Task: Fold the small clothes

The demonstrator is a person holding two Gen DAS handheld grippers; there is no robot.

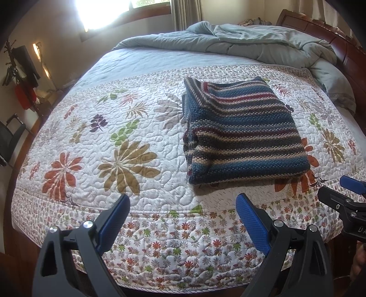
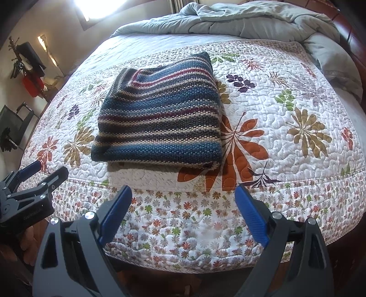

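A striped knit sweater (image 1: 242, 130) in blue, maroon and cream lies folded into a neat rectangle on the floral quilt (image 1: 114, 137); in the right wrist view the sweater (image 2: 160, 118) sits left of centre. My left gripper (image 1: 183, 201) is open over the near border of the quilt, short of the sweater, with nothing between its blue pads. My right gripper (image 2: 184, 192) is open too, also held back from the sweater and holding nothing. Each gripper shows at the edge of the other's view: the right one (image 1: 343, 194), the left one (image 2: 48, 169).
A rumpled grey-blue duvet (image 1: 263, 43) is heaped at the far end of the bed by the dark wooden headboard (image 1: 343, 45). A chair (image 1: 11, 139) and a coat stand (image 1: 20, 75) are on the left. A bright window (image 1: 103, 11) is behind.
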